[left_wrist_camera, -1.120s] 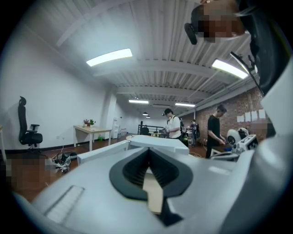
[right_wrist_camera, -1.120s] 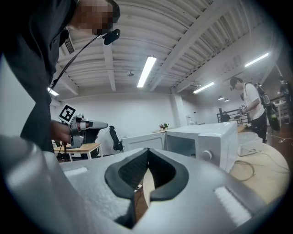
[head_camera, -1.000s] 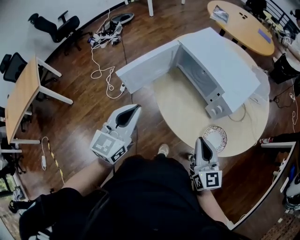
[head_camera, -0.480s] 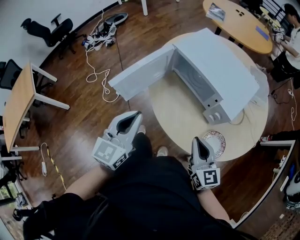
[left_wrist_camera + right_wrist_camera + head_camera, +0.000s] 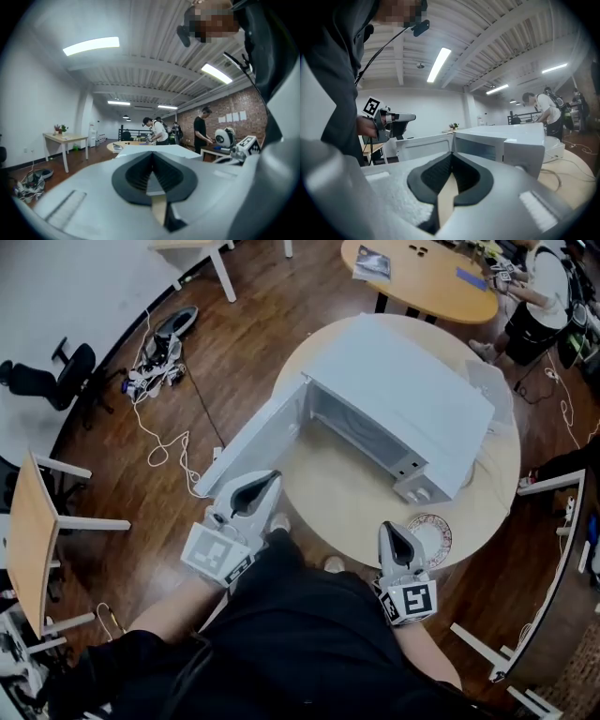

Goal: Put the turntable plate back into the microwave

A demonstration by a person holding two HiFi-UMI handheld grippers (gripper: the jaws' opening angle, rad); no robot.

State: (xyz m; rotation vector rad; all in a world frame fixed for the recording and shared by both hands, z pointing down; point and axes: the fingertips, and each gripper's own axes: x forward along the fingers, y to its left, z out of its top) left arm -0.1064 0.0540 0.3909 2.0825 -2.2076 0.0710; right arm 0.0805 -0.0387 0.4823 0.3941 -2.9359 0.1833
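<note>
The white microwave point(image 5: 398, 399) stands on the round wooden table point(image 5: 347, 498) with its door point(image 5: 248, 442) swung wide open to the left. The patterned turntable plate point(image 5: 433, 538) lies flat near the table's front edge, below the microwave's knobs. My right gripper point(image 5: 393, 527) is shut and empty, its tip just left of the plate and apart from it. My left gripper point(image 5: 270, 478) is shut and empty, off the table near the door's outer edge. The right gripper view shows the microwave point(image 5: 506, 140), its door point(image 5: 424, 145) and the hand-held left gripper point(image 5: 389, 119).
A second oval table point(image 5: 422, 277) with small items stands behind, with a person point(image 5: 539, 292) beside it. Cables point(image 5: 155, 367) trail over the wooden floor at the left, near a desk point(image 5: 28, 540) and an office chair point(image 5: 42, 381). A cord lies on the table's right side.
The head view has swung round the table, so the microwave now faces me more squarely. Both grippers have drifted along with it, still shut and empty; the plate has not moved on the table.
</note>
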